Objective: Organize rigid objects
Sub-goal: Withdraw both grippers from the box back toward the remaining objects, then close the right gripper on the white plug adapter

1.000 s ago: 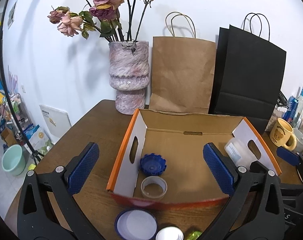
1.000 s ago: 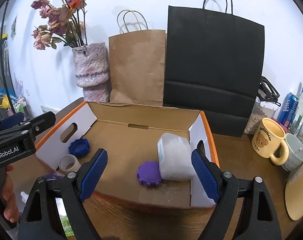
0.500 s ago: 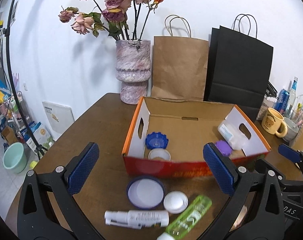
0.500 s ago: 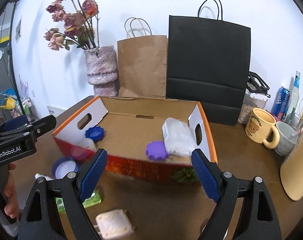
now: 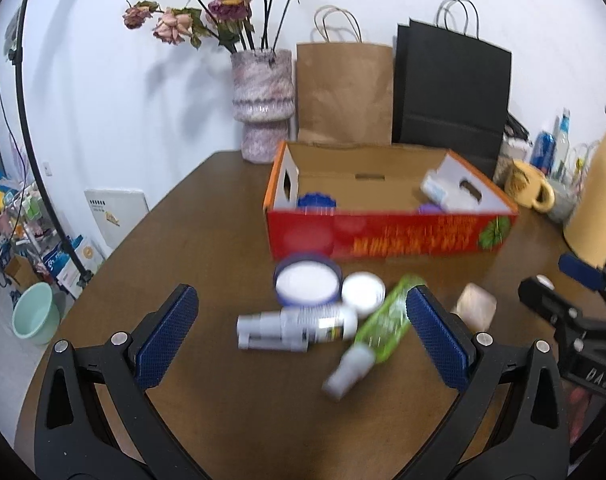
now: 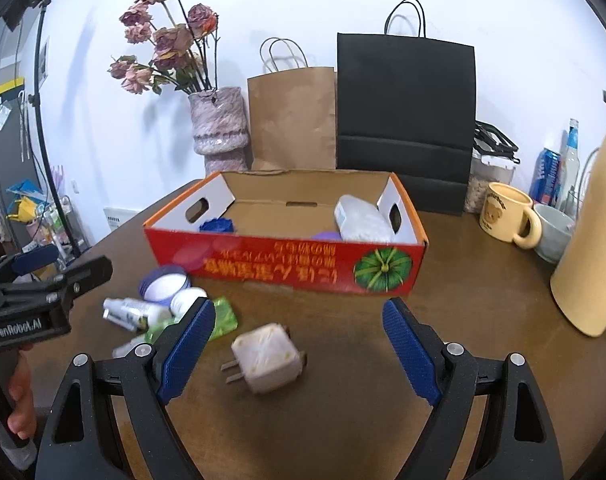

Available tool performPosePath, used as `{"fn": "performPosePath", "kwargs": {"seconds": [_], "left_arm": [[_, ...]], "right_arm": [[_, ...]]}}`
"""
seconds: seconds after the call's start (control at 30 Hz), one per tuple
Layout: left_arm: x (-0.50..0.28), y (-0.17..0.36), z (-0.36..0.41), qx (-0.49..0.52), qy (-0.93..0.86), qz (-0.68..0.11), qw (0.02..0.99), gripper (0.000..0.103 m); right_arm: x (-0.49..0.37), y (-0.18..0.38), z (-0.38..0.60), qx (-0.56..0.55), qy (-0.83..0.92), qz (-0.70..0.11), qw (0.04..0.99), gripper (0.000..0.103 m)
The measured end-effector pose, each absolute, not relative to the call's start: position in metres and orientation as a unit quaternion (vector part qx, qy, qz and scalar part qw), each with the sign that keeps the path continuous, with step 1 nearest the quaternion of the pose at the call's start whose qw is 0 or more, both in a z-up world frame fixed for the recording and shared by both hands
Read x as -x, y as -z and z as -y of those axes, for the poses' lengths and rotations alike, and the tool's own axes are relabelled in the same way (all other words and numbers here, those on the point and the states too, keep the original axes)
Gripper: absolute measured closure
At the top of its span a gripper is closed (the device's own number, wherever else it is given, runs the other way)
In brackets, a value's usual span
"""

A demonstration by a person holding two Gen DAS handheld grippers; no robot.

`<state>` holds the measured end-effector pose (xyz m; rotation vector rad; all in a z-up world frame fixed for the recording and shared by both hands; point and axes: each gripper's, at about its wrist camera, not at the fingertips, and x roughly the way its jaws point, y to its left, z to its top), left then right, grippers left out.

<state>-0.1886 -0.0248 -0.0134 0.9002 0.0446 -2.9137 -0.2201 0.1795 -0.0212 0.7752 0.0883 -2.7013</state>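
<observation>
Seen across both wrist views: a shallow red cardboard box with orange rim and white handle-cut end flaps (image 6: 287,264), standing on the brown wooden counter (image 6: 443,320), likely placed as the collecting bin. Already inside the box: a blue ridged plastic cap (image 6: 217,225) by the left flap, a purple ridged cap (image 6: 326,235) and a frosted white plastic bottle (image 6: 363,220) leaning against the right flap.

Still outside, just in front of the box: a round blue-rimmed lid with white inside (image 5: 307,283), a small white round lid (image 5: 363,289) touching it, a white spray bottle lying on its side (image 5: 299,327), a green translucent bottle with white cap (image 5: 383,320) lying at an angle, and a white cube-shaped plug adapter with two prongs (image 6: 265,356) nearest the right side.

Left tool (image 5: 301,338): jaws wide apart, nothing between the pads, hovering in front of the box over the two lying bottles. Right tool (image 6: 299,354): likewise spread and empty, framing the plug adapter, seemingly lined up for it as the next pick.

Hard to make out: motion blur over the loose items and the box print; bottle labels unreadable. Lower parts of the boxed caps hidden behind the front wall. Only fingers of the person's hand (image 6: 17,404) visible at the left tool's grip.
</observation>
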Motion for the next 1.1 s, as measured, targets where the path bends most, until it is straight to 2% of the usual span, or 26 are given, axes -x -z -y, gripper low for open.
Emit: {"fn": "performPosePath", "kwargs": {"seconds": [0.17, 0.27, 0.5, 1.1], "left_arm": [[0.164, 0.031, 0.039, -0.307, 0.949, -0.023, 0.064, 0.0], [0.152, 0.024, 0.052, -0.279, 0.956, -0.045, 0.079, 0.0], [0.165, 0.03, 0.064, -0.313, 0.945, -0.074, 0.068, 0.0], [0.171, 0.035, 0.058, -0.32, 0.945, -0.04, 0.06, 0.0]], "right_arm": [[0.2, 0.038, -0.17, -0.292, 0.94, -0.059, 0.167, 0.013], [0.189, 0.04, -0.167, -0.287, 0.941, -0.07, 0.164, 0.013], [0.186, 0.047, -0.164, -0.295, 0.939, -0.073, 0.161, 0.013], [0.198, 0.053, -0.159, -0.319, 0.93, -0.083, 0.16, 0.013]]}}
